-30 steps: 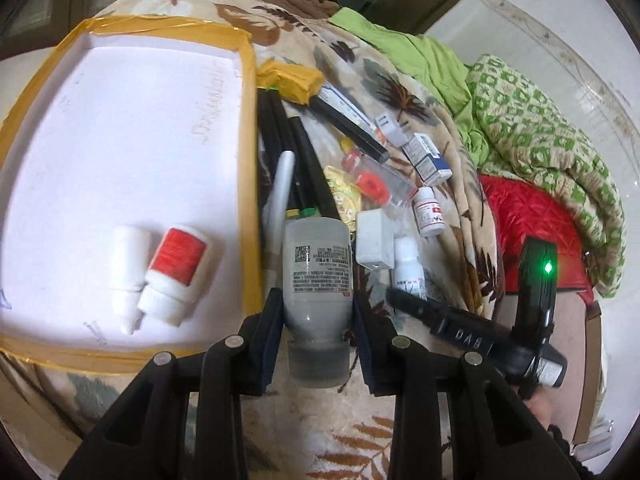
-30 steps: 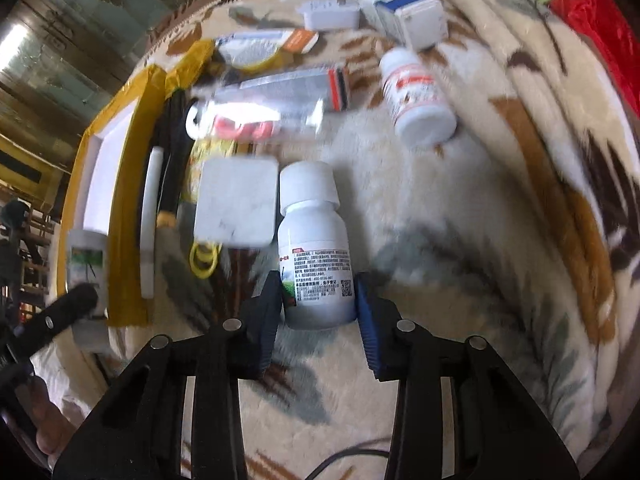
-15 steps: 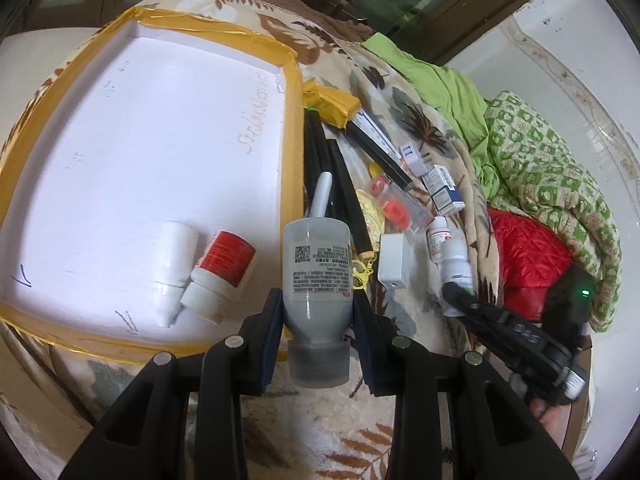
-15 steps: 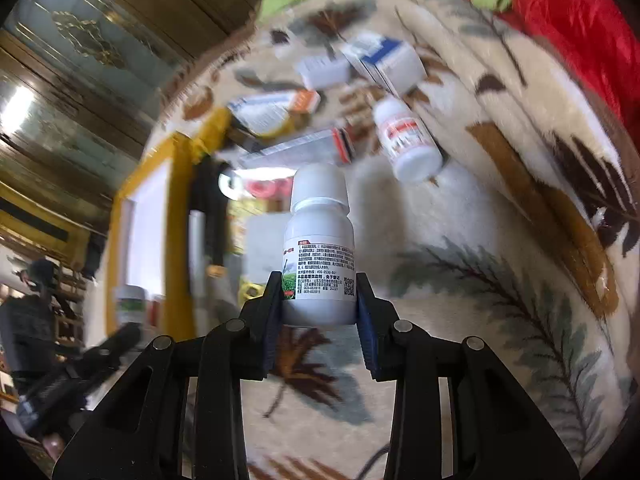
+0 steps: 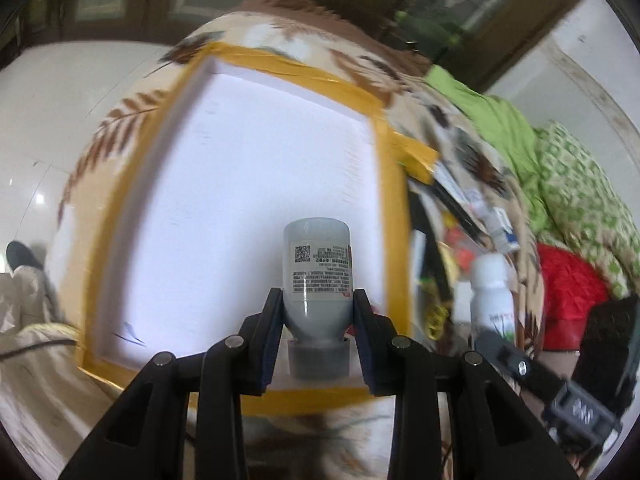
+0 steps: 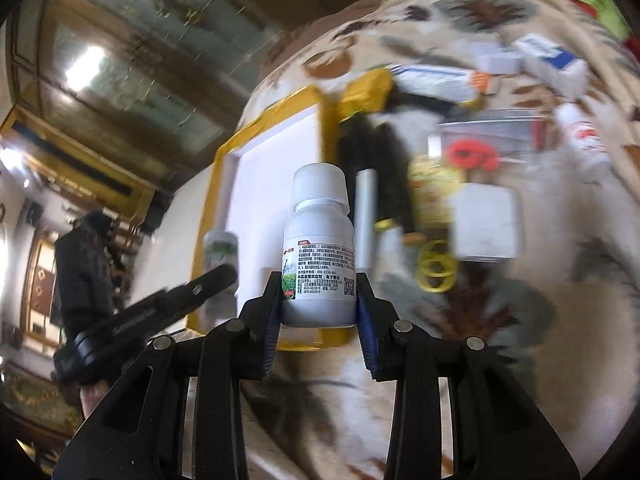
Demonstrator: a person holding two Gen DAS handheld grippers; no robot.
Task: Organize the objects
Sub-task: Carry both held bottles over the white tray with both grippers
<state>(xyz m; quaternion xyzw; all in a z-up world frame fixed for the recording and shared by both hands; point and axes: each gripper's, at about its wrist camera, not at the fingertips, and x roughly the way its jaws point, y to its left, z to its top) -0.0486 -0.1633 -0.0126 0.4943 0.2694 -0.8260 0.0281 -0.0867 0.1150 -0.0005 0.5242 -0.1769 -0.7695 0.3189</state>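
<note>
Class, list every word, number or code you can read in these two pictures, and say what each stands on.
"400-0530-861": white bottle label, held in the right tongs.
QR code: same label, lower right; its Chinese print is too small to read.
QR code: grey bottle label, held in the left tongs; its print is too small.
Blurred lettering on the other tongs: unreadable.

Grey bottle (image 5: 317, 276) showing a white printed label; white bottle (image 6: 319, 248) wearing a white cap; tray (image 5: 394, 240) showing yellow taped rim, white floor; blanket (image 6: 520, 380) displaying brown leaf pattern on cream.
</note>
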